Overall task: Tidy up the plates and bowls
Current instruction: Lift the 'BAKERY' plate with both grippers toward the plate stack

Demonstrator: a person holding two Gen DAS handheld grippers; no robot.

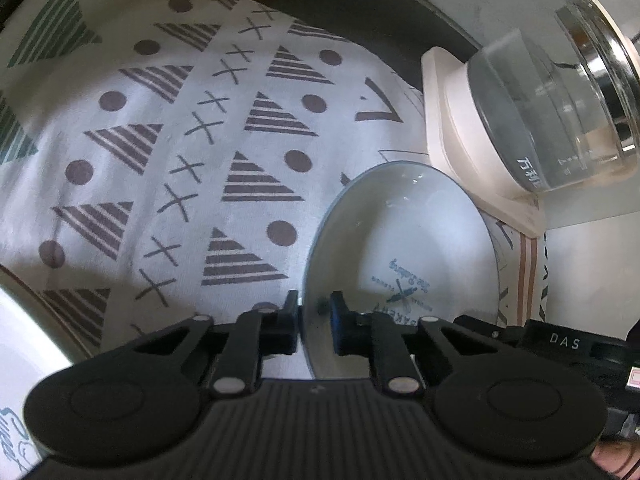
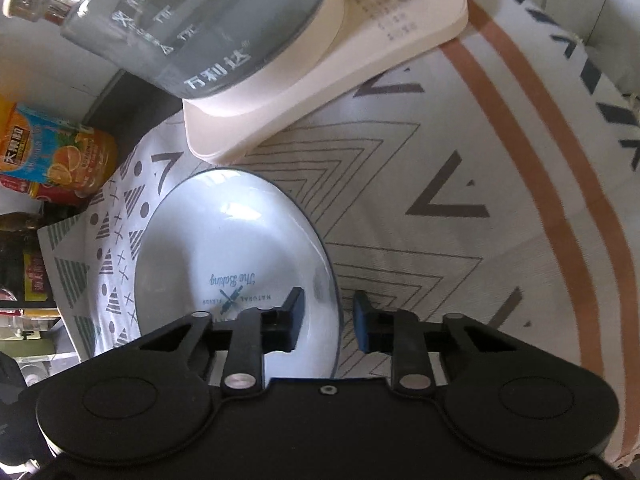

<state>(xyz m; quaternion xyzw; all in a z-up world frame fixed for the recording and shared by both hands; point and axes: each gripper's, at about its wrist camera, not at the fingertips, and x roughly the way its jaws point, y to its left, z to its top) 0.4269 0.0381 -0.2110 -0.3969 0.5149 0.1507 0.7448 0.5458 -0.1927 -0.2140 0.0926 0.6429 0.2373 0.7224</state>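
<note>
Plate (image 2: 224,248): left claw (image 1: 315,312) seemingly clamps its rim; right claw (image 2: 328,312) straddles it, apart.

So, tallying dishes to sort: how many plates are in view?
2. One plate sits by the kettle, both grippers at its rim; another's edge shows at left. More may be hidden.

Patterned tablecloth (image 1: 168,128) over tabletop; glass kettle (image 2: 208,20) on cream base (image 2: 320,80); orange juice bottle (image 2: 52,152) at far edge
</note>
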